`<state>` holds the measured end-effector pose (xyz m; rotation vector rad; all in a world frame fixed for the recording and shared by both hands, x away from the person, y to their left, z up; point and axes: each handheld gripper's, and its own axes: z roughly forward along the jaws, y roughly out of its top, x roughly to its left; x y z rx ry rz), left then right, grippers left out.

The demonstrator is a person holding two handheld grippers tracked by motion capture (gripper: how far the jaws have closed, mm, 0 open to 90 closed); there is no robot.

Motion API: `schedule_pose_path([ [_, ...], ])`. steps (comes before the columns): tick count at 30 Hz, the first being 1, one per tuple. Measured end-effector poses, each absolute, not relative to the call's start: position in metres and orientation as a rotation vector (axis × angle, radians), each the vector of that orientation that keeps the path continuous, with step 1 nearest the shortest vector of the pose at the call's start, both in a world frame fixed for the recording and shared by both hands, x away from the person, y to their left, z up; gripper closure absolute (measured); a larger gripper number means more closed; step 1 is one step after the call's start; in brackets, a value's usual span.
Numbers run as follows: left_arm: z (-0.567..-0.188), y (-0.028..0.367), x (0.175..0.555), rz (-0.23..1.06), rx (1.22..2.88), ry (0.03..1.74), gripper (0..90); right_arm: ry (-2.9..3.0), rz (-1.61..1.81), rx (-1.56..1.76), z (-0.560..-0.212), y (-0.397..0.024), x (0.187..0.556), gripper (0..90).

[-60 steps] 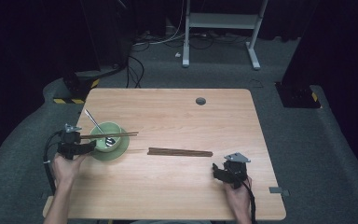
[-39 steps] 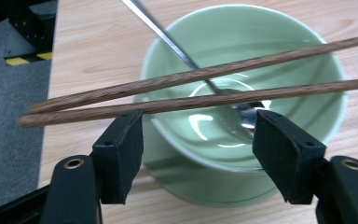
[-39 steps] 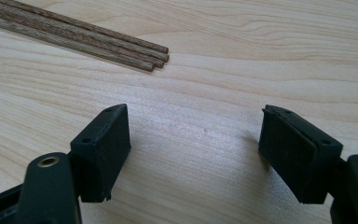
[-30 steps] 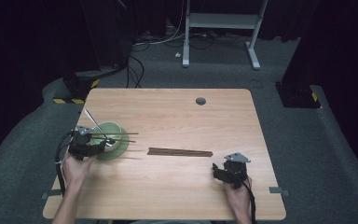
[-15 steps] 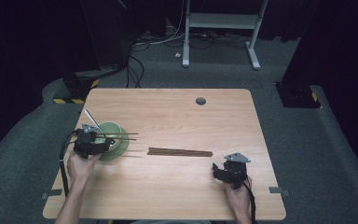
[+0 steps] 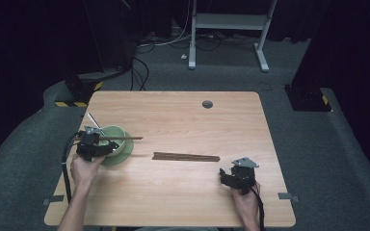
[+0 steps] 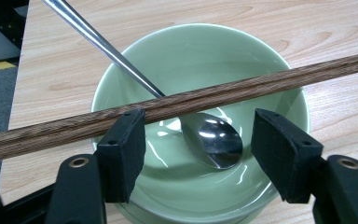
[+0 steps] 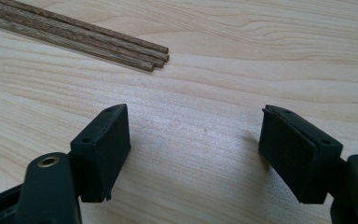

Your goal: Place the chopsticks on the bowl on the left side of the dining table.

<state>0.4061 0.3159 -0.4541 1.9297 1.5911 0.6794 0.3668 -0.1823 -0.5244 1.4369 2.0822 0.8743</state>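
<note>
A pale green bowl (image 6: 120,150) (image 7: 200,191) stands at the table's left with a metal spoon (image 7: 214,140) in it, the handle (image 6: 94,120) leaning out to the far left. Dark wooden chopsticks (image 6: 125,138) (image 7: 242,88) lie across the bowl's rim. My left gripper (image 6: 105,145) (image 7: 198,133) is open over the bowl's near-left side. Its jaws straddle the spoon's head just short of the chopsticks, and nothing is held. A second bundle of chopsticks (image 6: 185,156) (image 8: 88,37) lies mid-table. My right gripper (image 6: 227,176) (image 8: 196,114) rests open on the wood to the right of that bundle.
A round cable hole (image 6: 207,104) sits near the table's far edge. Bare wood (image 6: 173,120) lies between bowl, bundle and far edge. Beyond the table are a dark floor, cables and a white metal frame (image 6: 226,21).
My left gripper has shifted a little to the right, further over the bowl. The chopsticks stay across the rim. The right gripper has not moved.
</note>
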Motion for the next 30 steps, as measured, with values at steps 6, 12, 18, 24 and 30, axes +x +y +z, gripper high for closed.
schedule_pose_path([
  [6,-0.452,0.316,0.402,0.665,1.915,1.572,35.1,2.082,0.874,1.437,-0.524,-0.182,0.367,24.2],
  [12,-0.449,0.312,0.395,0.648,1.89,1.53,34.5,2.083,0.874,1.437,-0.524,-0.182,0.367,24.2],
  [18,-0.446,0.305,0.384,0.628,1.866,1.471,34.0,2.082,0.874,1.437,-0.524,-0.182,0.367,24.2],
  [24,-0.449,0.295,0.375,0.609,1.855,1.425,33.6,2.082,0.874,1.437,-0.524,-0.182,0.367,24.2],
  [30,-0.451,0.288,0.368,0.601,1.854,1.397,33.2,2.082,0.874,1.437,-0.524,-0.182,0.367,24.2],
])
